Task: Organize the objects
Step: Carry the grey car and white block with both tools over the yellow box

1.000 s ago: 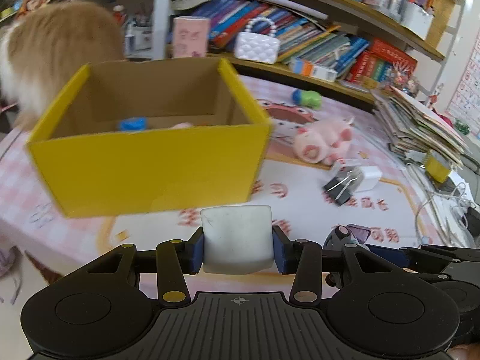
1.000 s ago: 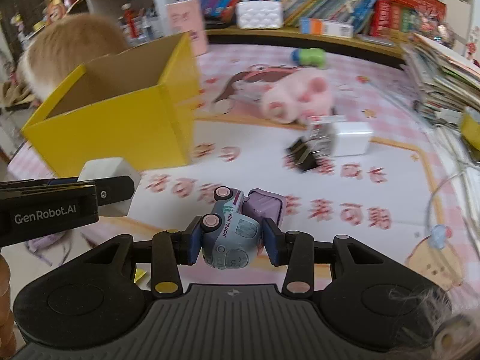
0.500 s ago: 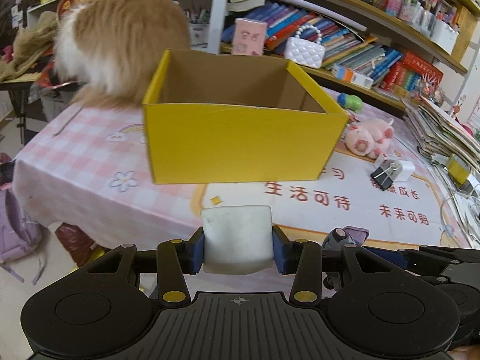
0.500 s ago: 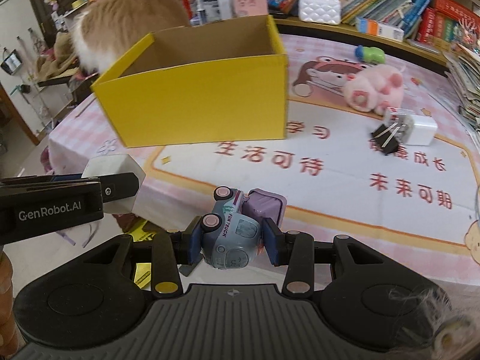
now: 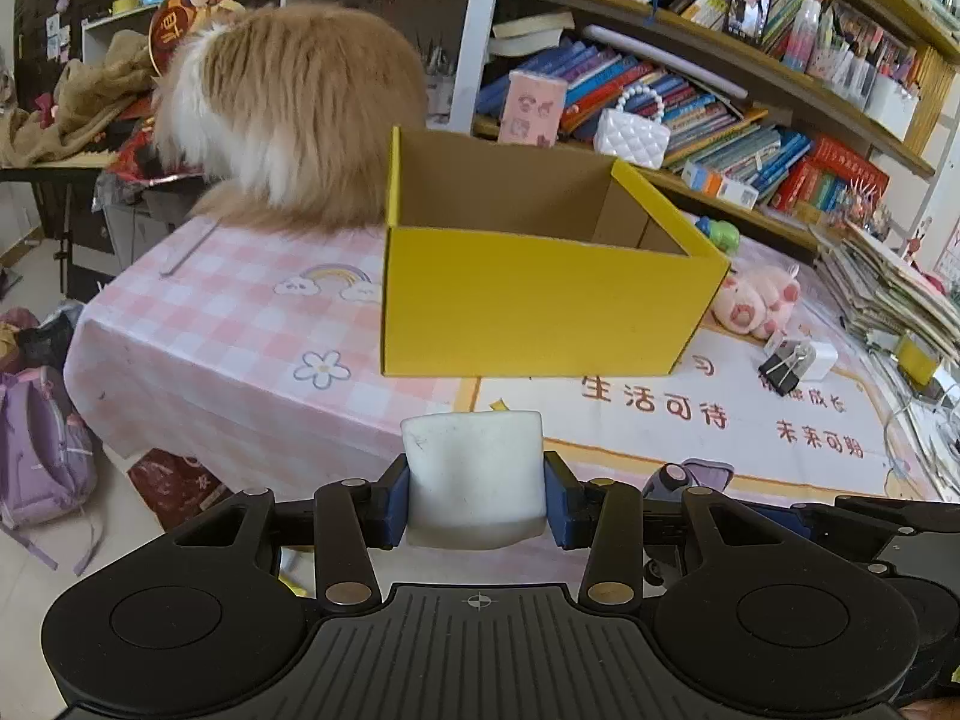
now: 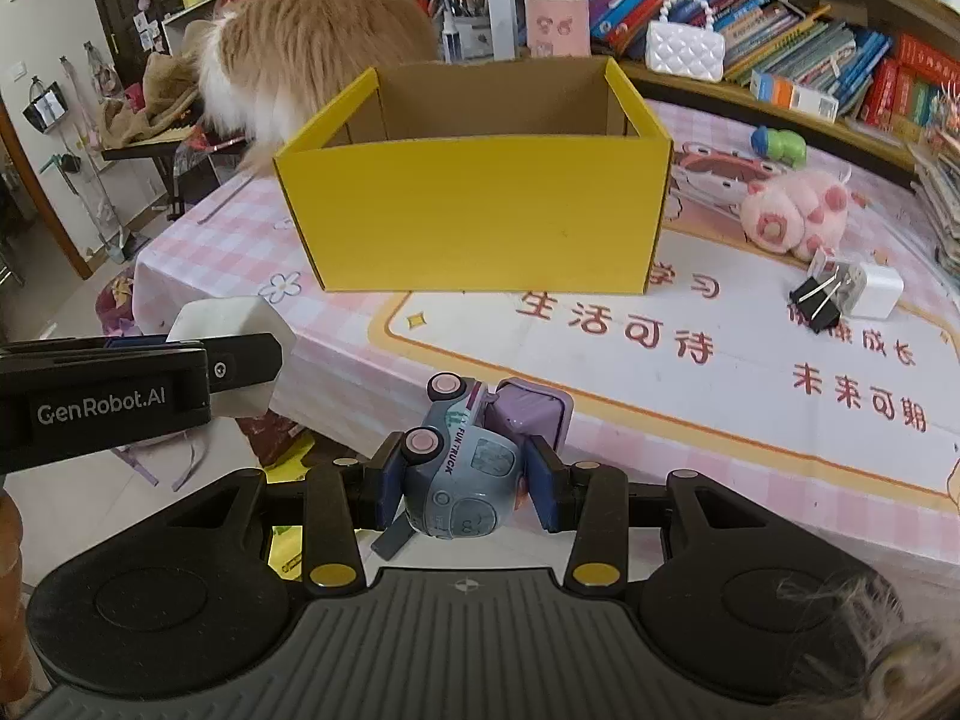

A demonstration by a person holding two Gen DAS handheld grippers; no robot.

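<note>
**Both grippers loaded, box not yet reached**

Nearest the lens, the left gripper (image 5: pixel 477 483) is clamped on a white block (image 5: pixel 474 474), its 2 blue pads pressed flat against the block's sides. The right gripper (image 6: pixel 465 474) is closed on a toy truck (image 6: pixel 465 468), a pale blue body with pink wheels, held tipped on its side with a purple rear part sticking out past the pads. Both loads hang in the air short of the table (image 6: pixel 660 420), at or just off its near edge.

Beyond them stands the yellow box (image 6: pixel 480 216), open-topped, on the pink checked cloth. Its inside floor is hidden from both views, so what it holds cannot be told. To its right lie a black binder clip (image 6: pixel 816 300) touching a white charger (image 6: pixel 873 294), then a pink plush pig (image 6: pixel 792 216) and a green toy (image 6: pixel 780 144) farther back. A fluffy ginger animal (image 5: pixel 288 114) sits on the table just behind the box's far left corner.

Judged risks: the truck is gripped on a rounded body, so it may twist or slip if swung quickly. The near wall stands tall; a low approach would knock the box backwards toward the animal. The 2 grippers sit close together and could collide over the opening. The animal may also move into the path.
</note>
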